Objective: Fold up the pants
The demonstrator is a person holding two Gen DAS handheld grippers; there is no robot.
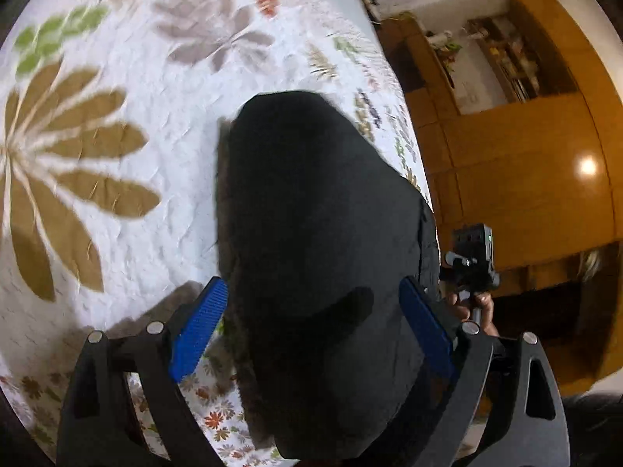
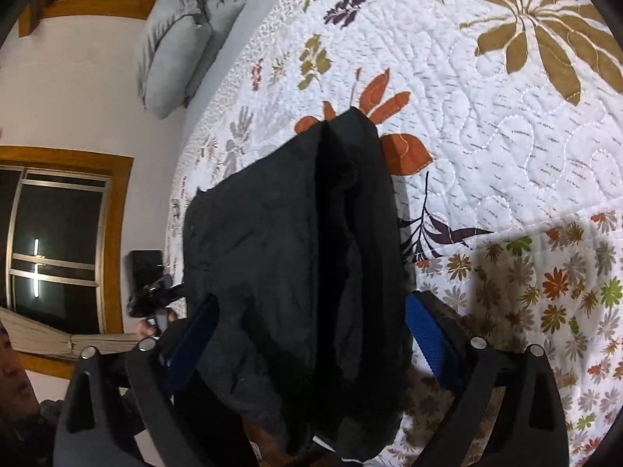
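The black pants (image 1: 311, 202) are a folded bundle on the floral bedspread (image 1: 117, 124), near its right edge. My left gripper (image 1: 313, 284) is open, its blue pads (image 1: 198, 327) wide apart, and the fabric fills the gap between them. In the right wrist view the pants (image 2: 272, 233) show a deep lengthwise crease. My right gripper (image 2: 313, 297) is also open, and the cloth overlaps its left pad (image 2: 194, 330). I cannot tell whether either pad presses the cloth. Each view catches the other gripper: the right one (image 1: 471, 257) and the left one (image 2: 148, 284), each held by a hand.
Grey pillows (image 2: 175, 46) lie at the head of the bed. A wooden wardrobe with shelves (image 1: 525, 136) stands just past the bed's edge on one side. On the other side are a window (image 2: 58, 241) and a curtain. Open quilt (image 2: 506, 136) stretches beyond the pants.
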